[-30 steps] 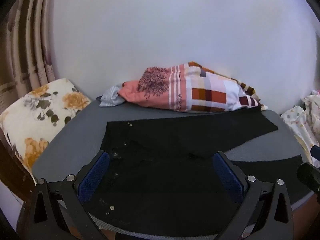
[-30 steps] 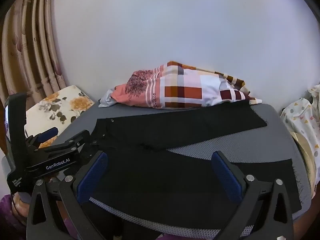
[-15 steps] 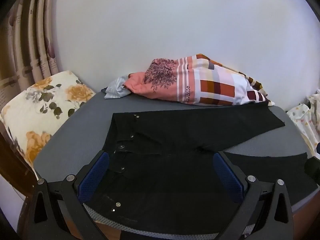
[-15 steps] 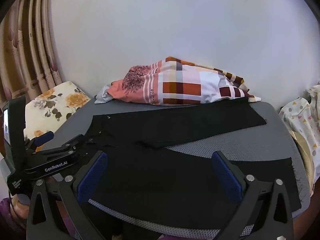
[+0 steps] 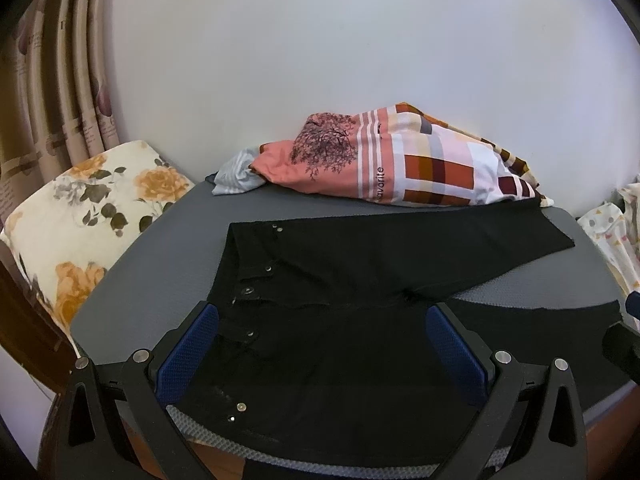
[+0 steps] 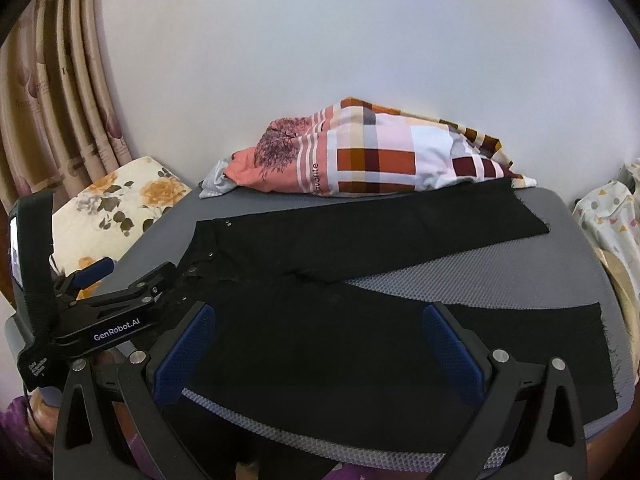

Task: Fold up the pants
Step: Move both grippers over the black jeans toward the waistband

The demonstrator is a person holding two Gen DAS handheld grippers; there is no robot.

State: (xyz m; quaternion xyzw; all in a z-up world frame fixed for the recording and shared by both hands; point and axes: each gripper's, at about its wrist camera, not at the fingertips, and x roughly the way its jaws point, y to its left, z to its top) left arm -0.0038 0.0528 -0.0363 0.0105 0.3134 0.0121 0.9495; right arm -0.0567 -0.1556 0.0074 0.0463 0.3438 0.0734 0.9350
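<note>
Flat on the grey table (image 5: 152, 248) lie the black pants (image 5: 360, 280), waistband toward the left edge, legs running lengthwise to the right and splayed in a V. Below the left hand-held gripper (image 5: 320, 344), fingers spread wide and empty, sits the waist end at the near edge. Over the near leg hovers the right hand-held gripper (image 6: 316, 344), likewise wide apart (nothing between its blue pads). Both point level toward the far edge, where a patterned pillow (image 6: 380, 156) touches the far leg.
</note>
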